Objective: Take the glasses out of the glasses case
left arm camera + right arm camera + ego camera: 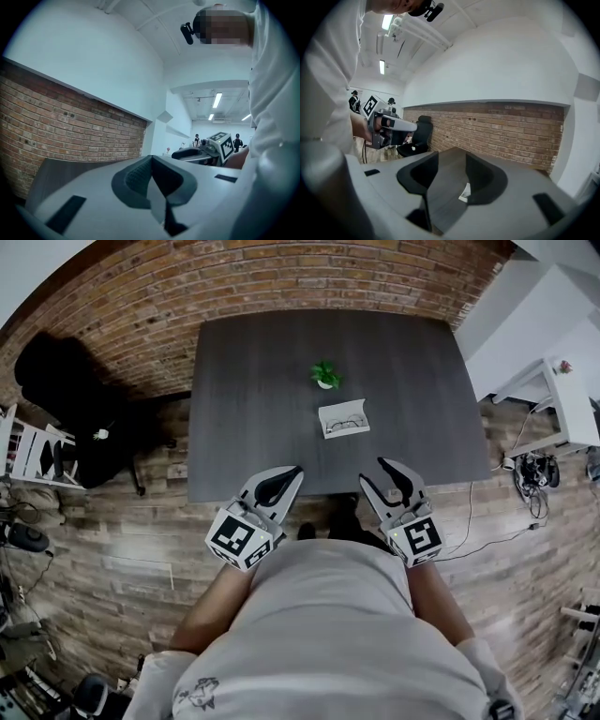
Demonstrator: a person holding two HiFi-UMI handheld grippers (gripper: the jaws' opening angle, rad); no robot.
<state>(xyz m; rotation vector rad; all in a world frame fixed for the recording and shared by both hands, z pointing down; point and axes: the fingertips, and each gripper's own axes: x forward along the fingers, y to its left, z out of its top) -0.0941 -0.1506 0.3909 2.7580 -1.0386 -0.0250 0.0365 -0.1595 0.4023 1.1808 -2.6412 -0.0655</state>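
Observation:
In the head view a white glasses case [344, 418] lies open on the dark table [253, 409], past its middle, with the glasses [345, 424] inside it. Both grippers hover at the table's near edge, well short of the case. My left gripper [292, 474] [151, 161] has its pads meeting at the tips and holds nothing. To the right, my right gripper [373, 472] [452, 173] is open, and a bit of the white case [465, 192] shows through the gap between its pads. Each gripper view also shows the other gripper to the side.
A small potted plant [325, 375] stands just beyond the case. A brick wall [281, 277] runs behind the table. A black chair [56, 381] is at the left, and a white desk [553, 399] with cables on the floor is at the right.

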